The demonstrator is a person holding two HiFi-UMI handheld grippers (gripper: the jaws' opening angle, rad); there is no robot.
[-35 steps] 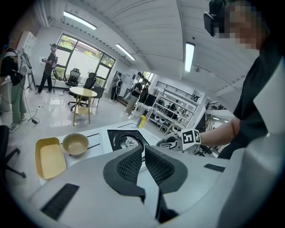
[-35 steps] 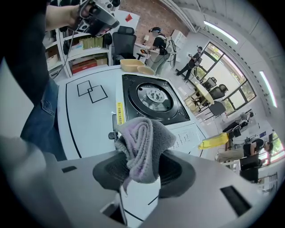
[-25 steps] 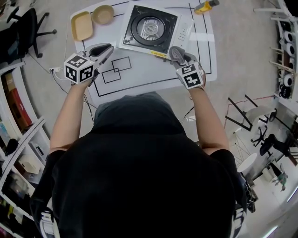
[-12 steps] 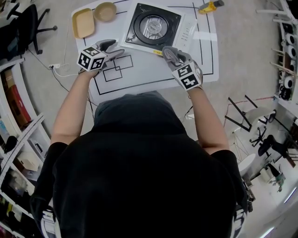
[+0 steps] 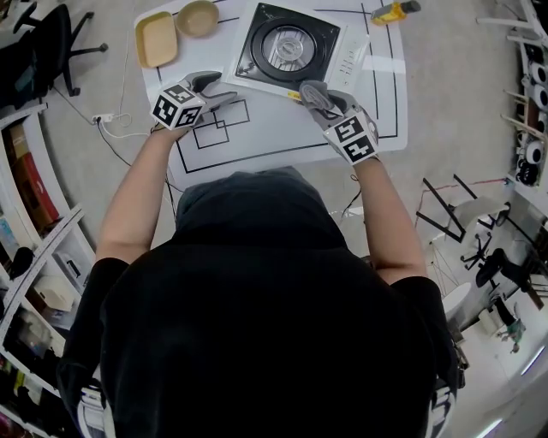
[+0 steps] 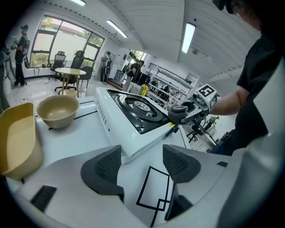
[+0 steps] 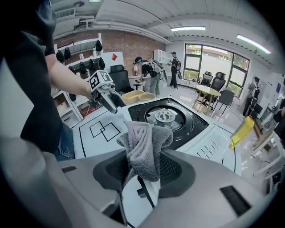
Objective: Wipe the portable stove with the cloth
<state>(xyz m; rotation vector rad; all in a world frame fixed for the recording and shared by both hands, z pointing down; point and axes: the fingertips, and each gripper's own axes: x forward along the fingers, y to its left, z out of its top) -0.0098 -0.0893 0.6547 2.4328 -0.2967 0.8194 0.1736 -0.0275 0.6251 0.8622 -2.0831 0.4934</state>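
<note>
- White surface (image 5: 282, 141) carried the portable stove (image 5: 287, 43) at its far side.
- Left tongs (image 6: 141, 165) had just been opening, nothing between them.
- Right tongs (image 7: 143, 173) gripped the cloth (image 7: 144, 147).

The grey cloth (image 7: 147, 142) in your right gripper (image 7: 144, 167) looks soft and fuzzy, like terry, against its dark, dimpled, matt pads (image 7: 171, 169). Your white portable stove (image 5: 295, 47) at twelve o'clock has a glossy black top and a shiny metal burner (image 7: 165, 116). At eleven o'clock, the round tan bowl (image 5: 198, 17) looks like smooth, matt plastic.
</note>
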